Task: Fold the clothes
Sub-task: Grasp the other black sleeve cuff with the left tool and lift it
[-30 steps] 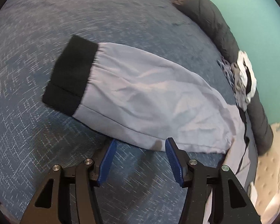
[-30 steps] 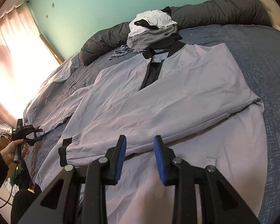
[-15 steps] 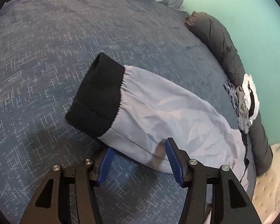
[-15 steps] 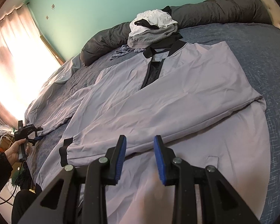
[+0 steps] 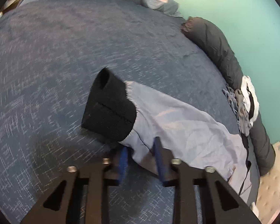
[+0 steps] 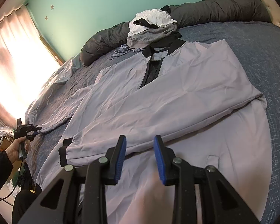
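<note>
Pale lilac thin-fabric jacket with black ribbed cuffs and collar [image 6: 177, 97] spread flat on blue woven bedspread [image 5: 56, 65], collar toward dark grey rolled duvet [image 6: 224, 9]. Left gripper [image 5: 141, 150] closing on lower edge of jacket's left sleeve, just behind black ribbed cuff [image 5: 110, 110]; fabric between jaws, cuff lifted. Right gripper [image 6: 139, 145] hovers over jacket's lower front, jaws partly apart, nothing between. Heap of white and grey clothes [image 6: 151, 28] beside collar.
</note>
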A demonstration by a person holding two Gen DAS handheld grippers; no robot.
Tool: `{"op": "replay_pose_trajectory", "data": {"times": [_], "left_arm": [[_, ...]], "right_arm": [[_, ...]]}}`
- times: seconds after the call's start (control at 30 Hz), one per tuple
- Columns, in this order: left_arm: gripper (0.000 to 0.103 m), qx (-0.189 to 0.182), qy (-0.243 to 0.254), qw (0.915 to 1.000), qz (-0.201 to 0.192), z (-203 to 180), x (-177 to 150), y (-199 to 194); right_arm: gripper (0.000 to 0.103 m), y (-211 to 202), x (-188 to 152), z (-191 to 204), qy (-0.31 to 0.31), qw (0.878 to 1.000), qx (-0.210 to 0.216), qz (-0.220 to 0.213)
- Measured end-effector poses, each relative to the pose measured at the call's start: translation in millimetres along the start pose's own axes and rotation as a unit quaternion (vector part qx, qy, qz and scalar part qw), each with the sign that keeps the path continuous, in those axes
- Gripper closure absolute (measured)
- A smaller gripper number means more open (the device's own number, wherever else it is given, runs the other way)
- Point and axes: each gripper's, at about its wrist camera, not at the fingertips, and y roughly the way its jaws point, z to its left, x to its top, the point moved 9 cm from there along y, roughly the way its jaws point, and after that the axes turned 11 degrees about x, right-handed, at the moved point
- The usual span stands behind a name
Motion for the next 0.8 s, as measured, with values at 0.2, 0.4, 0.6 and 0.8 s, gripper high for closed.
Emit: {"op": "replay_pose_trajectory", "data": {"times": [0.2, 0.4, 0.6, 0.8], "left_arm": [[0.094, -0.035, 0.047, 0.9975, -0.040, -52, 24, -39], [0.096, -0.085, 0.107, 0.9882, -0.071, -129, 34, -90], [0.098, -0.137, 0.180, 0.9707, -0.082, -231, 17, -131], [0.099, -0.188, 0.255, 0.9456, -0.074, -335, -36, -163]], "right_arm": [[0.073, -1, 0, 2, 0.000, 1.000, 0.004, -0.003], [0.073, -7, 2, 2, 0.004, 1.000, 0.009, -0.013], [0.073, -16, 5, -5, 0.013, 1.000, 0.008, -0.023], [0.072, -29, 7, -17, 0.026, 0.999, 0.008, -0.038]]}}
